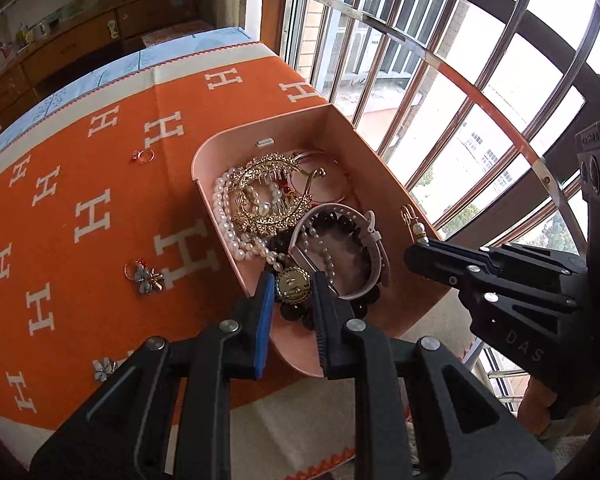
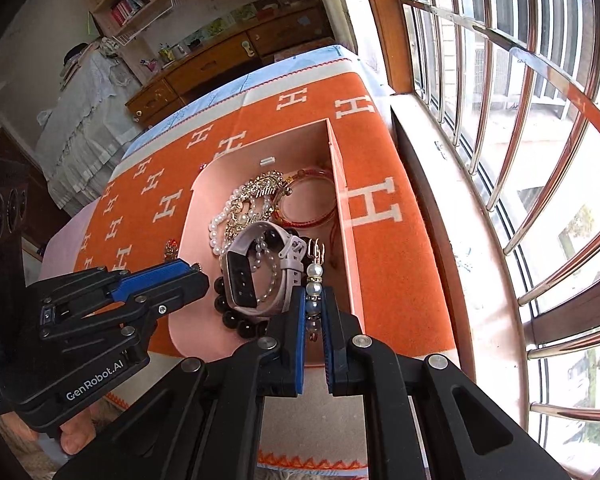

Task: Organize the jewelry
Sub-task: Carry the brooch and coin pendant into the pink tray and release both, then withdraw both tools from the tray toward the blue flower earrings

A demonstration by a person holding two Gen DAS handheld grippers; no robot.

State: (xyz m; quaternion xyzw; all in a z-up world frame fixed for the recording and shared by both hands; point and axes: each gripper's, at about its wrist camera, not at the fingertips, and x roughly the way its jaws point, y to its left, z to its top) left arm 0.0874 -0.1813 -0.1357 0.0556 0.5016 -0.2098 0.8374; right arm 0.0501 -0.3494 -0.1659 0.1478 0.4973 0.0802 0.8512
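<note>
A pink box (image 1: 284, 128) (image 2: 342, 168) on the orange cloth holds a pearl necklace (image 1: 224, 216), a gold hair comb (image 1: 268, 196), bangles (image 2: 312, 200), a black bead bracelet (image 2: 236, 322) and a pale smartwatch (image 2: 256, 276). My left gripper (image 1: 291, 284) is shut on a round gold brooch (image 1: 293, 285) over the box's near end; it also shows in the right wrist view (image 2: 196, 276). My right gripper (image 2: 314, 300) is shut on a pearl drop earring (image 2: 314, 280) above the box's right side; it also shows in the left wrist view (image 1: 414, 254).
On the cloth left of the box lie a ring (image 1: 144, 155), a flower brooch (image 1: 148, 278) and a small flower piece (image 1: 103, 369). A barred window (image 1: 440, 60) runs along the right. Wooden cabinets (image 2: 220, 60) stand at the back.
</note>
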